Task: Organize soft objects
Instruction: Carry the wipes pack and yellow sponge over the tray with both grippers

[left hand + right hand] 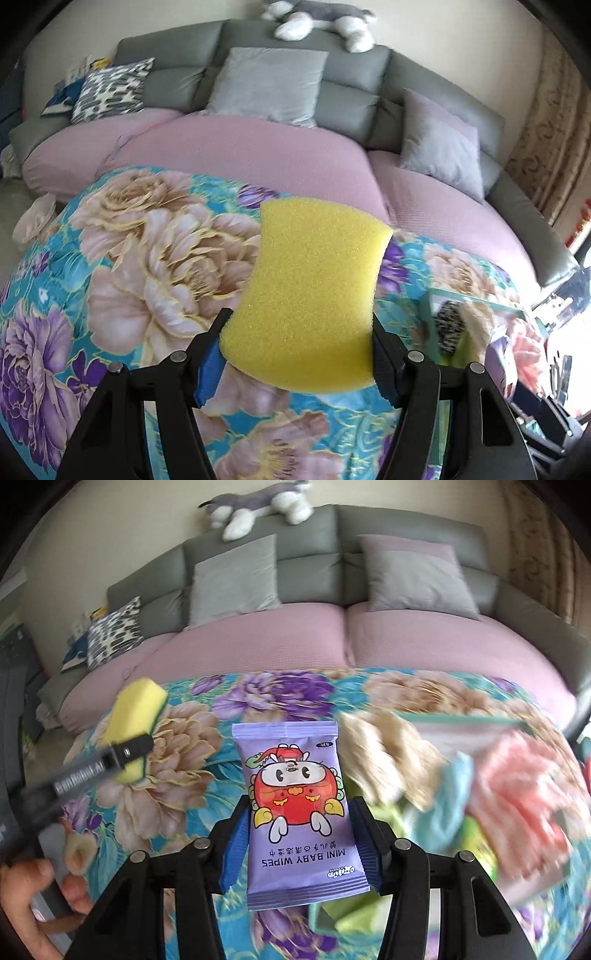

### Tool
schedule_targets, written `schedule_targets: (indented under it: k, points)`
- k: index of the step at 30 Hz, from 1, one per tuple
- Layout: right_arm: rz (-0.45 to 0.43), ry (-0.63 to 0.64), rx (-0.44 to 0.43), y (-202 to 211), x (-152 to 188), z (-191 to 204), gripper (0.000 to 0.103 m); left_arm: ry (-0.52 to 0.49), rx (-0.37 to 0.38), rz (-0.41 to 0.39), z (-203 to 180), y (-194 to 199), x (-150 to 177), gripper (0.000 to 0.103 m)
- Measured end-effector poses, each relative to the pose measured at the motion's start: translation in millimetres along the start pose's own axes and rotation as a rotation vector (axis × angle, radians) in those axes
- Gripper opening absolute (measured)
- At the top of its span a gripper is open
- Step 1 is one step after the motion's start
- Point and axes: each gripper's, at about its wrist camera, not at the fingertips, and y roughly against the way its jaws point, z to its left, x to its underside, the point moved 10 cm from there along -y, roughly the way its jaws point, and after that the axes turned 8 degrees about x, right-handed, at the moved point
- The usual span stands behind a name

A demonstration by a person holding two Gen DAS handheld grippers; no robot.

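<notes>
My left gripper [297,332] is shut on a yellow sponge [314,291] and holds it above the floral blanket [129,258]. The same sponge [135,716] and the left gripper's fingers [127,753] show at the left of the right wrist view. My right gripper [297,823] is shut on a purple pack of mini baby wipes [299,808], held above the blanket [177,775]. A clear bin [476,723] at the right holds several soft cloths in beige [376,753], blue [447,805] and pink [517,786], blurred.
A grey sofa with pink seat covers [258,155] lies beyond the blanket, with grey cushions [269,85] and a patterned cushion [110,88]. A plush husky [317,22] lies on the backrest. The bin [480,317] also shows in the left wrist view with a brush-like object [448,325].
</notes>
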Motion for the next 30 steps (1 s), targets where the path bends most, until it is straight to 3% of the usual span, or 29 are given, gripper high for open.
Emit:
schedule_targets:
  k: [9,14,20,30]
  points:
    - [-0.067,-0.097,0.162,37,-1,-90,0.055,-0.091,0.056,0.016,-55,0,6,0.069]
    - [-0.059,-0.166,0.244,37,3,-141,0.055,-0.156,0.096,0.04,-93,-4,16,0.069]
    - [-0.061,-0.214,0.253,40,11,-174,0.055,-0.245,0.19,0.099,-151,-13,40,0.069]
    - [-0.081,-0.265,0.273,50,19,-212,0.055,-0.313,0.247,0.204,-209,-30,87,0.07]
